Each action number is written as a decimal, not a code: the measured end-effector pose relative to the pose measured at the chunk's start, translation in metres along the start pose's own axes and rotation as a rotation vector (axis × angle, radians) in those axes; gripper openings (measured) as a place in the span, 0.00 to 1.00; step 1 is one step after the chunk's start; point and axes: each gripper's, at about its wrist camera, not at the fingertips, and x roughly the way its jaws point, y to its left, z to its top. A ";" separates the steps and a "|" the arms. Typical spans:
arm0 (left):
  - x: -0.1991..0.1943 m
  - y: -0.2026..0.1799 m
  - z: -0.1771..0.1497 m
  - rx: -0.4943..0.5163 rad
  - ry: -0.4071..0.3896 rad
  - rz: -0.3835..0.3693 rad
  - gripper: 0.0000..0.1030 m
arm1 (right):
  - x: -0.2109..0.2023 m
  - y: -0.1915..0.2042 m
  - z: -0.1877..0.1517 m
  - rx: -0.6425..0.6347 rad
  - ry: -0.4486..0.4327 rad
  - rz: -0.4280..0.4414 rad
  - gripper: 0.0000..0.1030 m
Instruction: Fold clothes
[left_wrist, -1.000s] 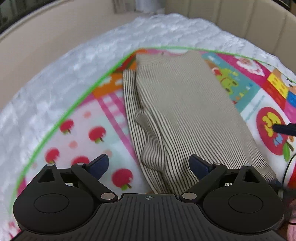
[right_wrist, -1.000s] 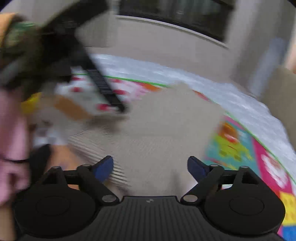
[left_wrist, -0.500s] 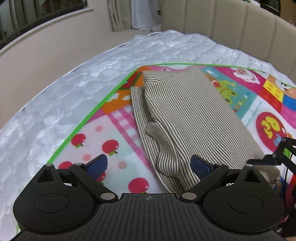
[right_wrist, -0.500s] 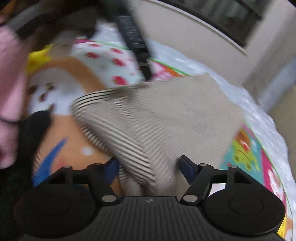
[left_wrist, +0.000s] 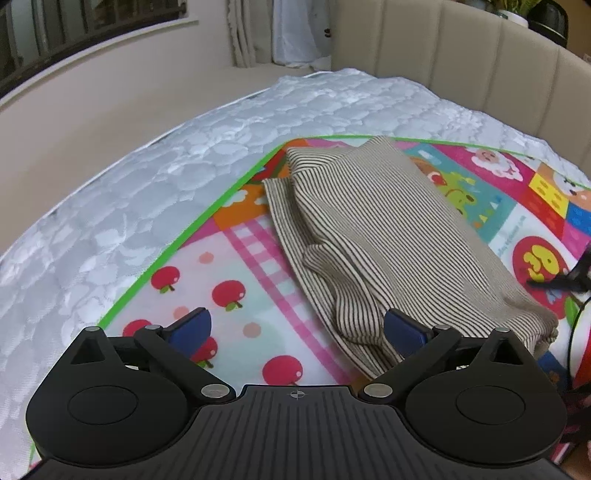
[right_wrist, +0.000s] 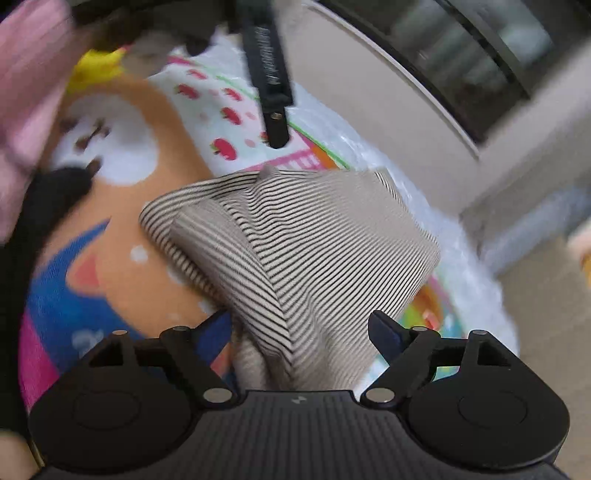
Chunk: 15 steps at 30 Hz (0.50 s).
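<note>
Your right gripper (right_wrist: 299, 332) has its jaws apart, and the near end of the garment (right_wrist: 295, 240) bunches up between them; the cloth fills the gap but the fingers don't look closed on it. That view is motion-blurred, so contact with the pads is hard to call.

From there the garment runs straight ahead and slightly right, long axis pointing away from you toward the far edge of the play mat (right_wrist: 110, 266).

Your left gripper (left_wrist: 295, 328) is also spread wide, empty, hanging above the mat (left_wrist: 236, 258). The garment (left_wrist: 388, 229) sits ahead and to its right; only the right finger (left_wrist: 402, 328) overlaps the near folded lump, the left finger is over bare mat.

Long axis from the left side: away and leftward, far end near the mat's green border, quilted bed (left_wrist: 147, 184) beyond.

My read: the right gripper is nearer and already lined up on the near end. Left needs to shift right before it can pinch anything.
</note>
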 end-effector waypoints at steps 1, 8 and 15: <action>0.000 0.000 0.000 0.001 -0.002 0.000 0.99 | -0.002 0.002 0.001 -0.015 0.000 0.018 0.79; 0.011 0.005 0.000 -0.028 0.015 -0.008 0.99 | 0.017 0.033 0.018 -0.096 -0.020 0.053 0.81; 0.006 0.009 -0.002 -0.040 -0.011 -0.030 1.00 | 0.015 -0.038 0.025 0.397 0.003 0.175 0.44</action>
